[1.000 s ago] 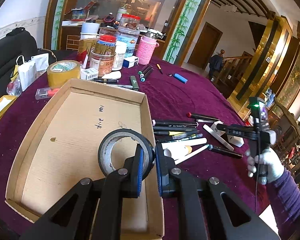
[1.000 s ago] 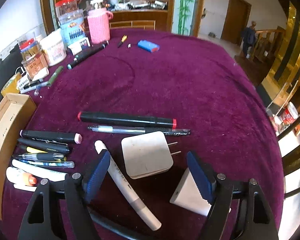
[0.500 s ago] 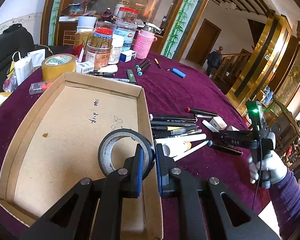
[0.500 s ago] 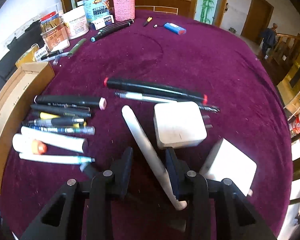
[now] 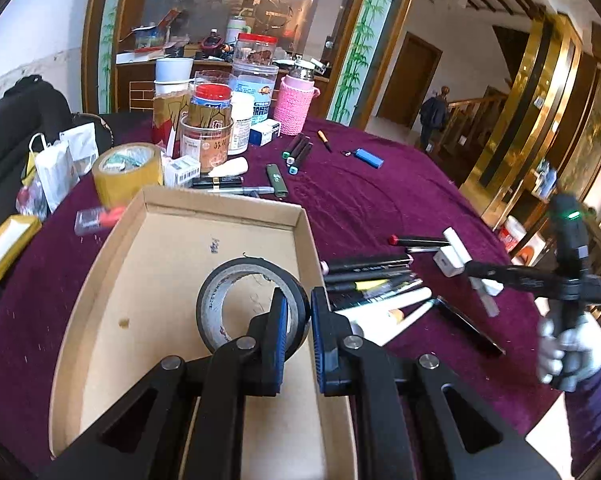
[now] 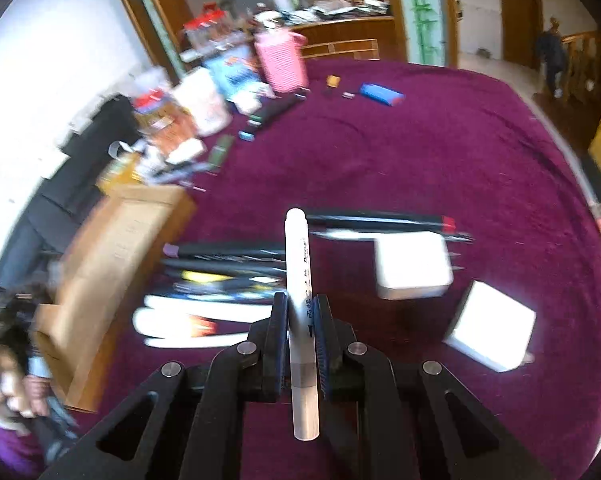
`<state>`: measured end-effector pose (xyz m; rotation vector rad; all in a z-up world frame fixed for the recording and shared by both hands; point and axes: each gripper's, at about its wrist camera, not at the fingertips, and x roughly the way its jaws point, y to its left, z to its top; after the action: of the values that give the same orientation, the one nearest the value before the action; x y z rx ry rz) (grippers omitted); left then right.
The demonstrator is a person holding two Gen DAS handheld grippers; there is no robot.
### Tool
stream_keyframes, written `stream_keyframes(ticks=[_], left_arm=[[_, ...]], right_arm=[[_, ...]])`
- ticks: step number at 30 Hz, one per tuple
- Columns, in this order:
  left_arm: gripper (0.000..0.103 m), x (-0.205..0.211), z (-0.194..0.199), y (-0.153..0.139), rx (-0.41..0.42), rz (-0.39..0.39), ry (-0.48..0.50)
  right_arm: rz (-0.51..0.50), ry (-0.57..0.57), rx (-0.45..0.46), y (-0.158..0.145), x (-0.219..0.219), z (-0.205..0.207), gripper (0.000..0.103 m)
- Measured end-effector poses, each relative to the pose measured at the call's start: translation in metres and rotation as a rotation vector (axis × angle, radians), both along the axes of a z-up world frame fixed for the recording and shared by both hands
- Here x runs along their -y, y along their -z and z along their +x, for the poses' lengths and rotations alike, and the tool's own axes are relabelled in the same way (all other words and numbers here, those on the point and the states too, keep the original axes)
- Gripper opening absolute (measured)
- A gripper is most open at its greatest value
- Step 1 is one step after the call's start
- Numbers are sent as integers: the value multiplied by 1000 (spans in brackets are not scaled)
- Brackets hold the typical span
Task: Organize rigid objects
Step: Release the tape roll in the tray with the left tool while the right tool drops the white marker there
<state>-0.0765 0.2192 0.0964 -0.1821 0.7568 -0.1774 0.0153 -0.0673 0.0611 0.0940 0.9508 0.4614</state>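
My left gripper (image 5: 298,312) is shut on the wall of a black tape roll (image 5: 236,304) and holds it over the cardboard tray (image 5: 168,264). My right gripper (image 6: 301,312) is shut on a white marker (image 6: 298,264) and holds it lifted above the purple cloth, pointing away from me. In the left wrist view the right gripper (image 5: 484,276) holds the marker (image 5: 460,252) above a row of pens (image 5: 372,280) lying right of the tray. The right wrist view is blurred by motion.
Two white charger blocks (image 6: 412,266) (image 6: 490,326) lie right of the pens. Jars (image 5: 210,132), a pink bottle (image 5: 294,106), a yellow tape roll (image 5: 126,172), markers and a blue lighter (image 5: 366,157) stand at the table's far side. The tray (image 6: 112,248) shows at left in the right wrist view.
My right gripper closed on the white marker and lifted it off the cloth. My left gripper kept its hold on the tape roll over the tray.
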Motion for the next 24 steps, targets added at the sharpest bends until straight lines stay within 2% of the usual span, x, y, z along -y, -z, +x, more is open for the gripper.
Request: stream_keyframes(ticks=[4, 6, 11, 17, 22, 24], left_arm=[[11, -3, 31, 5, -33, 31, -4], [11, -9, 52, 12, -71, 13, -11], [11, -24, 90, 32, -146, -11, -40], [11, -43, 123, 56, -231, -63, -70], [11, -45, 131, 58, -231, -86, -59], [15, -45, 133, 57, -222, -94, -55]], right_arm=[[111, -58, -55, -9, -37, 3, 14], [165, -78, -98, -7, -62, 10, 14], [228, -101, -174, 5, -122, 30, 14], [218, -98, -215, 18, -174, 51, 15], [181, -74, -231, 29, -189, 63, 15], [163, -68, -228, 32, -190, 65, 15]])
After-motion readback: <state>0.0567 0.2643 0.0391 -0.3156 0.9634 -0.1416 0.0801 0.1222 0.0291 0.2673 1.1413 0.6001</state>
